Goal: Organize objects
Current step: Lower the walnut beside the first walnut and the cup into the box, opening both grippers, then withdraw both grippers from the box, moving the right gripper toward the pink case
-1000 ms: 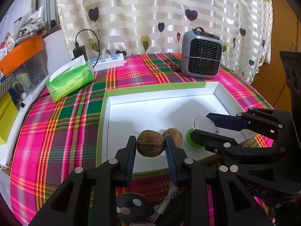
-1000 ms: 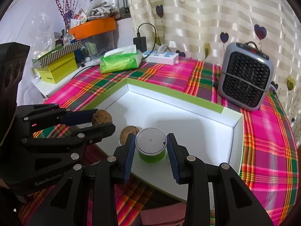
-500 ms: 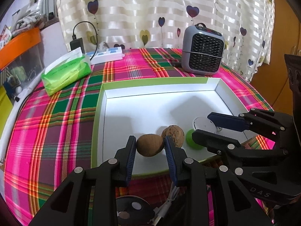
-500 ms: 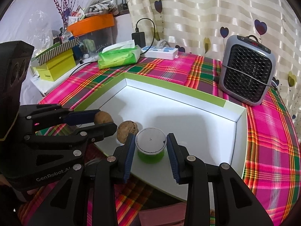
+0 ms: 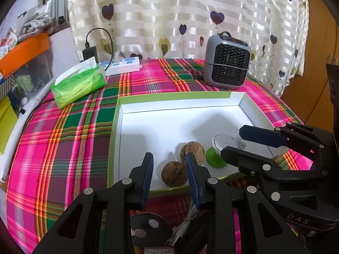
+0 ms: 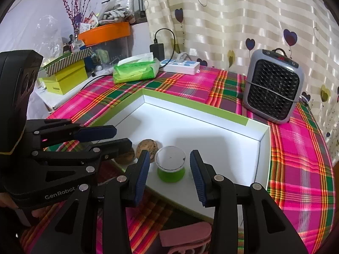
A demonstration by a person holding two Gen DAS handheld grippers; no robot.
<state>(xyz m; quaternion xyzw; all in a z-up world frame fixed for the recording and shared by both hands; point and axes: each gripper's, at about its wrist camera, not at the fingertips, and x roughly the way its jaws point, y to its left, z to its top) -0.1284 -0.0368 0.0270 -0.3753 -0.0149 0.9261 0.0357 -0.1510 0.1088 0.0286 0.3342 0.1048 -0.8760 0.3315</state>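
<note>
A: The right gripper [image 6: 169, 169]'s blue-padded fingers [image 6: 142, 170] have just been spreading; the small green pot with a white lid [image 6: 170, 167] stands free between them.

B: And the left gripper [image 5: 169, 174]?

A: Spread around one brown walnut [image 5: 174, 173], not pinching. A second walnut [image 5: 193, 151] is half hidden behind a finger. All sit in the white, green-rimmed box lid [image 5: 169, 97]. "GenRobot" reads on the left gripper's body.

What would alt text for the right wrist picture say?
The right tool stands open around a small green cup with a white lid in a white tray, its jaws having just opened. The left tool is beside it, over two walnuts, on a plaid tablecloth.
</note>
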